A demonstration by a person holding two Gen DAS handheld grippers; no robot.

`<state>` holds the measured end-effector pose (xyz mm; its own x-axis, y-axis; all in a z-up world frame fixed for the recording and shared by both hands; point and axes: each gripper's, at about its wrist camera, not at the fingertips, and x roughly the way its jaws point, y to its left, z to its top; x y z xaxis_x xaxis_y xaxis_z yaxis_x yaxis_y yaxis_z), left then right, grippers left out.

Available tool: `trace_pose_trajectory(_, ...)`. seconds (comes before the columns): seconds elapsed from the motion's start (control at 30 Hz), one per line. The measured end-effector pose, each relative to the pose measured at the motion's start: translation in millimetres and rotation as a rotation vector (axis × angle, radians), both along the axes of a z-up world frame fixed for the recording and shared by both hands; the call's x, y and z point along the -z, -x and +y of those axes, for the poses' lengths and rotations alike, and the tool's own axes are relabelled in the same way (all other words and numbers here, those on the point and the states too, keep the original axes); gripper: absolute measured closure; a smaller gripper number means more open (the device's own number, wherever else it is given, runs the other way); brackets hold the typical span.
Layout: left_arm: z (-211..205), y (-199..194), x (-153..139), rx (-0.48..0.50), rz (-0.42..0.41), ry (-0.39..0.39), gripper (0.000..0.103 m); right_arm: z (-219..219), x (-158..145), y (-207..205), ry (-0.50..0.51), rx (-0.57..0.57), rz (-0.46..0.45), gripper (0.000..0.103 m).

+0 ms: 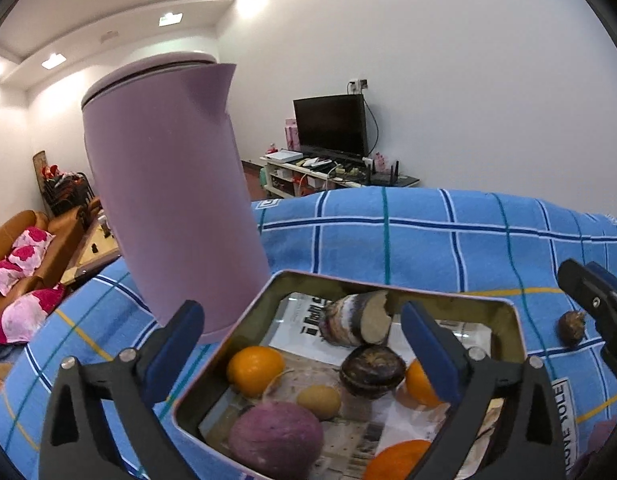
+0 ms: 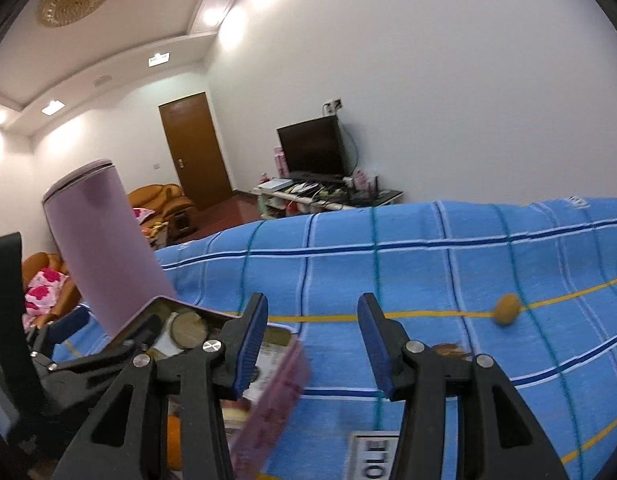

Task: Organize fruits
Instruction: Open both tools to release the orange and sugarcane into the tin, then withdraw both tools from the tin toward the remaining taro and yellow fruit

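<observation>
An open metal tin (image 1: 448, 294) lies on the blue checked cloth. It holds an orange (image 1: 255, 370), more orange pieces, a purple round fruit (image 1: 276, 438), a small tan fruit (image 1: 318, 400), a dark brown chestnut-like fruit (image 1: 373, 372) and a cut taro chunk (image 1: 358, 320). My left gripper (image 1: 300, 320) hangs wide open over the tin, holding nothing. My right gripper (image 2: 312, 344) is open and holds nothing, above the cloth just right of the tin (image 2: 280, 384). On the cloth lie a tan fruit (image 2: 507, 309) and a small dark fruit (image 1: 571, 326).
A tall purple kettle (image 1: 168, 200) stands on the cloth right behind the tin's left corner, close to my left finger. The cloth (image 2: 428, 264) stretches to the right. A white label (image 2: 372, 456) lies near the front edge. Sofas and a TV stand are beyond.
</observation>
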<state>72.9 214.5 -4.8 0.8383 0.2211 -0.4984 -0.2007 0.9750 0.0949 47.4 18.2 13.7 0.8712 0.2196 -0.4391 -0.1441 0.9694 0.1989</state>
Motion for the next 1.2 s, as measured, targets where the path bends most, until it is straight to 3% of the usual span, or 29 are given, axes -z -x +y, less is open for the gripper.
trace_pose_trajectory(0.33,-16.1,15.3,3.8,-0.032,-0.045,0.016,0.001,-12.4,-0.1,15.5,0.088,0.047,-0.073,0.054)
trace_pose_trajectory(0.87,-34.2,31.6,-1.3,-0.052,-0.079,-0.015,0.001,-59.4,0.3,34.6,0.142,0.064,-0.045,0.054)
trace_pose_trajectory(1.2,-68.1,50.0,-4.1,0.039,-0.105,-0.051,0.001,-98.9,-0.6,40.1,0.186,0.098,-0.038,0.054)
